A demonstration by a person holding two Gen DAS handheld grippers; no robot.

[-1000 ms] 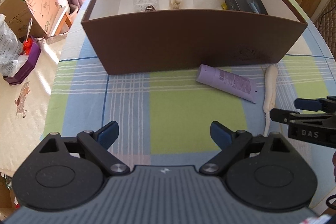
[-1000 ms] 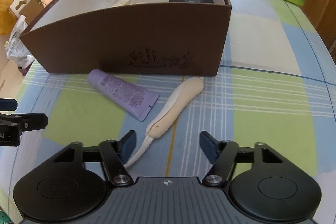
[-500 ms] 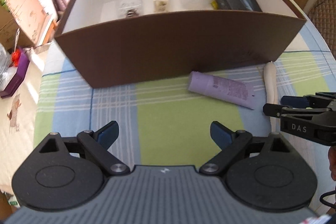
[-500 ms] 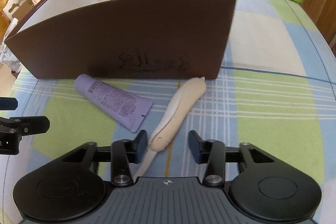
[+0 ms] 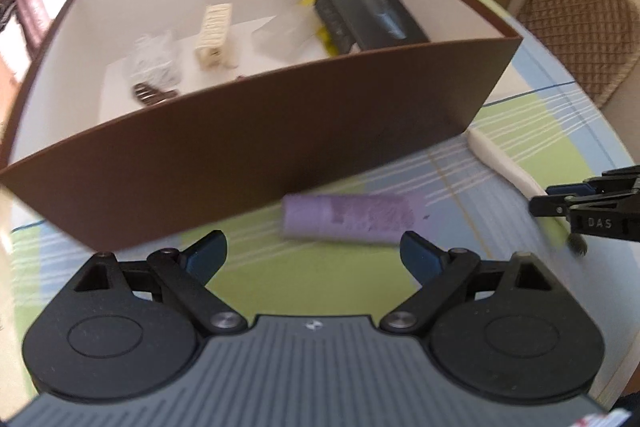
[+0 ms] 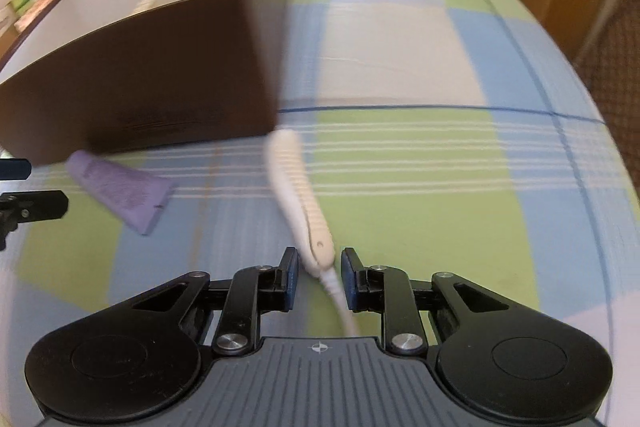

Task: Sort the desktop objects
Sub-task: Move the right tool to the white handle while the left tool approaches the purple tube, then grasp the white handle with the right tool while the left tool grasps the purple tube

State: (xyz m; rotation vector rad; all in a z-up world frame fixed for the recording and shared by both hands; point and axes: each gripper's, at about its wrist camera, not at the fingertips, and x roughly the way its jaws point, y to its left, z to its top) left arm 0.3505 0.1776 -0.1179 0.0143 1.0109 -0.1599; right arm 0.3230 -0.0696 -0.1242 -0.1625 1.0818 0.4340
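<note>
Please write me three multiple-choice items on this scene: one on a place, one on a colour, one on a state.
1. Where does the tube lie?
A. inside the box
B. on the cloth in front of the box
C. on the chair

2. What colour is the tube?
A. purple
B. red
C. black

3. How does the left hand-held gripper stand?
A. shut on the tube
B. shut on nothing
C. open, holding nothing

Key: 1 B, the tube rests on the checked tablecloth below the box's brown front wall. 2 A, its body is pale purple. 3 C, both jaws stand wide apart, with the tube lying beyond them.
</note>
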